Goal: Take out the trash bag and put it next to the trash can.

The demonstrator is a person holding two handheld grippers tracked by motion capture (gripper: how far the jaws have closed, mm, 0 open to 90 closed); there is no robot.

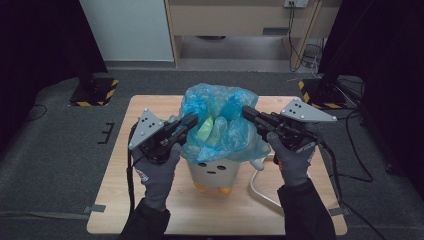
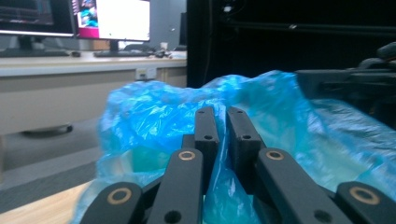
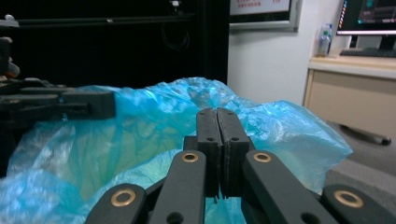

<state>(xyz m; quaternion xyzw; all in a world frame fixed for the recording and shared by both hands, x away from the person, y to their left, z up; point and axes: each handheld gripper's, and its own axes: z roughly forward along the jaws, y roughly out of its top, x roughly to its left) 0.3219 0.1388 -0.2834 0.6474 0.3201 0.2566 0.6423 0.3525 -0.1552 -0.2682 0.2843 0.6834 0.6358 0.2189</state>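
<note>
A small white bin point(image 1: 215, 171) with a drawn face and yellow feet stands mid-table, lined with a crumpled blue plastic bag point(image 1: 222, 112) that puffs up above its rim. Something pale green point(image 1: 205, 129) shows through the bag. My left gripper point(image 1: 192, 120) is at the bag's left edge; in the left gripper view its jaws point(image 2: 222, 114) are shut on a fold of the blue bag point(image 2: 154, 116). At the bag's right edge my right gripper point(image 1: 247, 111) has its jaws point(image 3: 217, 114) pressed together on the bag point(image 3: 154, 126). The two grippers face each other across the bag.
The wooden table point(image 1: 150, 200) has bare room in front of and beside the bin. A white cable point(image 1: 260, 187) loops on it at the bin's right. Black stands with hazard-striped bases point(image 1: 92, 92) point(image 1: 320, 95) flank the far corners. Dark curtains hang on both sides.
</note>
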